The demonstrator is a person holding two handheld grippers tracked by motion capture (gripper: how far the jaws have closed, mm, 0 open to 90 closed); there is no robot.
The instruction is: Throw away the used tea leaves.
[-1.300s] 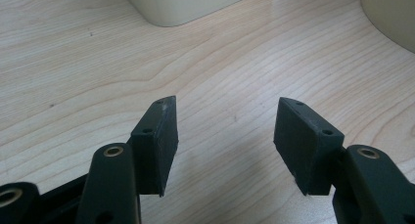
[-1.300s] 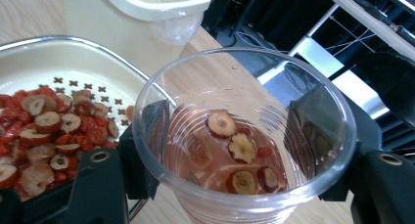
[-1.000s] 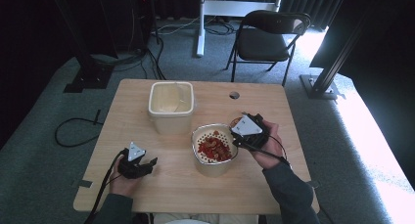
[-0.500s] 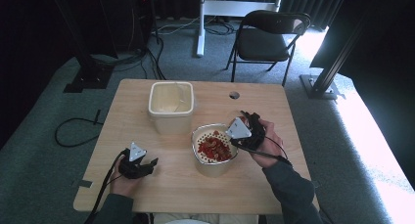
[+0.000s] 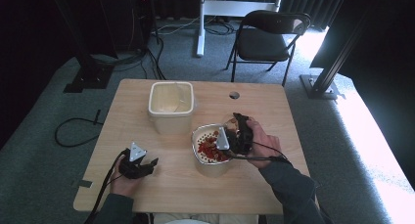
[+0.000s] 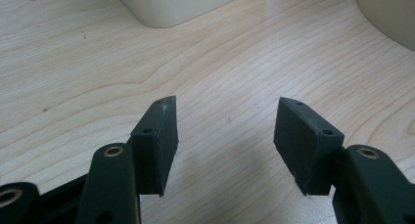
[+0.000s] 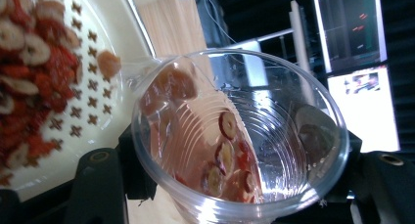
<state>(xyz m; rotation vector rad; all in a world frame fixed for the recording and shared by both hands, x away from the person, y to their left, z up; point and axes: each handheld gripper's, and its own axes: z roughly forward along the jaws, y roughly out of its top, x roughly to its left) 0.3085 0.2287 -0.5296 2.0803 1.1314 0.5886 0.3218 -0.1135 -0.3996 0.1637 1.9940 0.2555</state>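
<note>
My right gripper (image 5: pixel 236 136) is shut on a clear plastic cup (image 7: pixel 274 116), which lies tipped on its side over the right rim of a white strainer bowl (image 5: pixel 199 136). A few red and pale dried fruit slices (image 7: pixel 222 160) cling inside the cup. A heap of the same red pieces (image 5: pixel 209 148) lies in the bowl, whose floor has cross-shaped holes (image 7: pixel 93 82). My left gripper (image 5: pixel 142 164) rests on the wooden table (image 5: pixel 254 99) at the front left. Its jaws (image 6: pixel 225 136) stand open over bare wood with nothing between them.
A tall cream container (image 5: pixel 170 105) stands open behind and left of the bowl; its base (image 6: pixel 181 4) is just ahead of the left gripper. A small round hole (image 5: pixel 234 95) sits in the table's far side. Beyond the table stands a black folding chair (image 5: pixel 266 38).
The right gripper has moved left with the cup, from beside the bowl to over its right rim. The left gripper has kept still.
</note>
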